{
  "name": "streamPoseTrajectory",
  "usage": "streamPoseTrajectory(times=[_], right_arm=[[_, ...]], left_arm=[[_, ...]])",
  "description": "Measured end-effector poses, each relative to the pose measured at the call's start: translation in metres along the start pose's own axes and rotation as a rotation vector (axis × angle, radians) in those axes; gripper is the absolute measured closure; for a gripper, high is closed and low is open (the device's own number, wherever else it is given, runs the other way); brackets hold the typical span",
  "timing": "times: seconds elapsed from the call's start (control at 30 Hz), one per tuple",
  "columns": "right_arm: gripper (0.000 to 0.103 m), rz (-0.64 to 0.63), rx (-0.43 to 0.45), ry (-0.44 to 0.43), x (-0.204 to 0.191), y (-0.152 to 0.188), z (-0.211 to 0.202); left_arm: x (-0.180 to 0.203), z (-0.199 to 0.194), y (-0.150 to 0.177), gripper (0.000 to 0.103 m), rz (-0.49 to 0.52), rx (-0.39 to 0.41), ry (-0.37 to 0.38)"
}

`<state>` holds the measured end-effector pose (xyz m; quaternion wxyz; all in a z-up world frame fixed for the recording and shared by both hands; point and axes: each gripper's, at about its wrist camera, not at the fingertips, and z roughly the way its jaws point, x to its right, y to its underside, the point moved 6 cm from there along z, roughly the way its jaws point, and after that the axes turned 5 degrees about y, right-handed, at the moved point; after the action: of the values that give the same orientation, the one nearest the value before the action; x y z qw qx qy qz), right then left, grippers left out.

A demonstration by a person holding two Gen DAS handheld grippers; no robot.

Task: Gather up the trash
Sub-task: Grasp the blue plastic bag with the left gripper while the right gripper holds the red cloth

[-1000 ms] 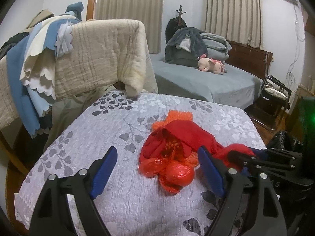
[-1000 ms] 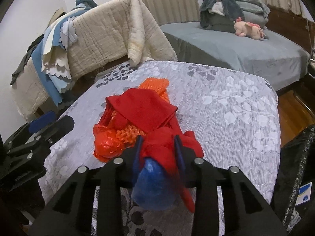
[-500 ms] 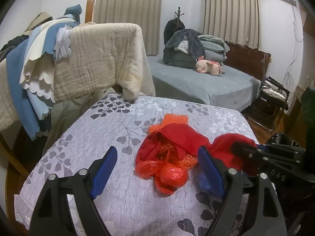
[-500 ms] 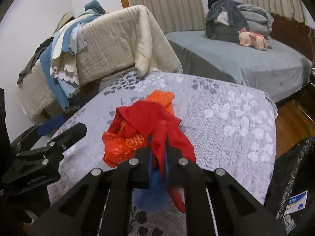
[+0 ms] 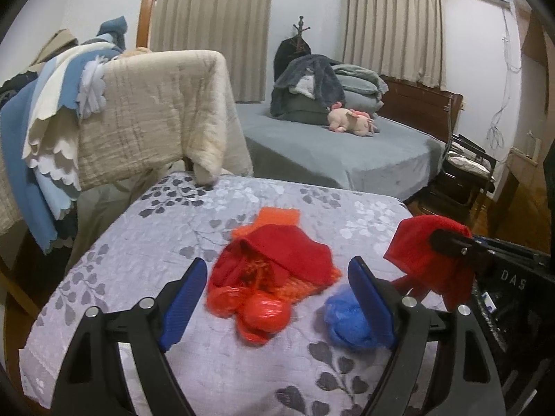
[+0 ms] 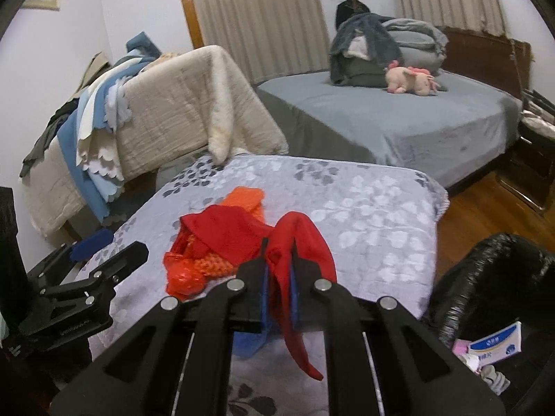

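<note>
Red cloth [image 6: 298, 242] is pinched in the closed right tongs [image 6: 277, 277], lifted above the worktop [image 6: 374, 215]; left tongs [image 5: 274, 298] wait wide open, empty. Next, carry it to the black bag [image 6: 492, 277].

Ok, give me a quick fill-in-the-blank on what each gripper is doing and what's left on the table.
1. The right gripper is shut on a ____ cloth.
2. The left gripper has its fingers ____, holding nothing.
3. The wad lying beside the red-orange pile is ____ in colour.
4. The plush toy lies on the grey ____.

Missing words: red; open; blue; bed
</note>
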<state>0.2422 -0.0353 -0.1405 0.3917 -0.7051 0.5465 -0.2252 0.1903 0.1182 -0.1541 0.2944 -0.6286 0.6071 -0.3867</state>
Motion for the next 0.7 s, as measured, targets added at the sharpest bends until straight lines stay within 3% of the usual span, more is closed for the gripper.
streamPoseTrajectory(times=[0.27, 0.7], right_arm=[[0.095, 0.047, 0.018, 0.051, 0.032, 0.004, -0.015], [0.095, 0.088, -0.035, 0.083, 0.060, 0.034, -0.008]], left_arm=[[0.037, 0.013, 0.011, 0.021, 0.035, -0.036, 0.059], [0.072, 0.047, 0.034, 0.021, 0.072, -0.118, 0.109]])
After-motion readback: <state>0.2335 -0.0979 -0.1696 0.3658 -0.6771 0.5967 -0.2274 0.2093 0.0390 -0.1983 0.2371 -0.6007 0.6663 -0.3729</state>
